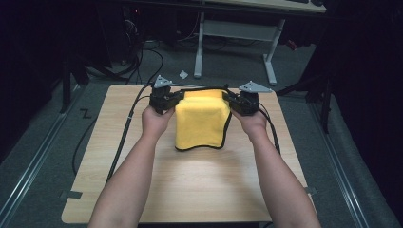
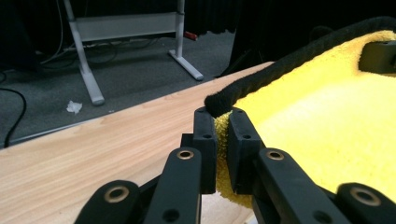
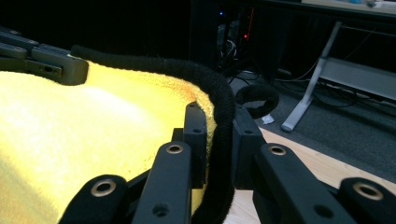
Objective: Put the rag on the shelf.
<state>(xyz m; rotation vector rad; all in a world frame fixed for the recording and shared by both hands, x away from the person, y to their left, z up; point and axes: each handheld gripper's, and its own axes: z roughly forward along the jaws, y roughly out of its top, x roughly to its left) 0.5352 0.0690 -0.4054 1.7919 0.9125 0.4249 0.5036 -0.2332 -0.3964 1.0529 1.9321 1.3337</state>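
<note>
Near the worktop's (image 1: 190, 190) far edge, the left gripper (image 2: 223, 122) has its jaws clamped on one black-trimmed corner of the yellow towel (image 1: 200, 124); the right gripper (image 3: 219, 122) pinches the other. The towel hangs between them, and uneven lowering would likely crease it.

bright yellow cloth (image 1: 199, 123) with black edging, black tools, light wood-grain table (image 1: 190, 190), grey floor (image 1: 228, 66)

We see a light wooden table (image 1: 190, 190); the yellow cloth's (image 1: 199, 126) lower edge rests on it.
</note>
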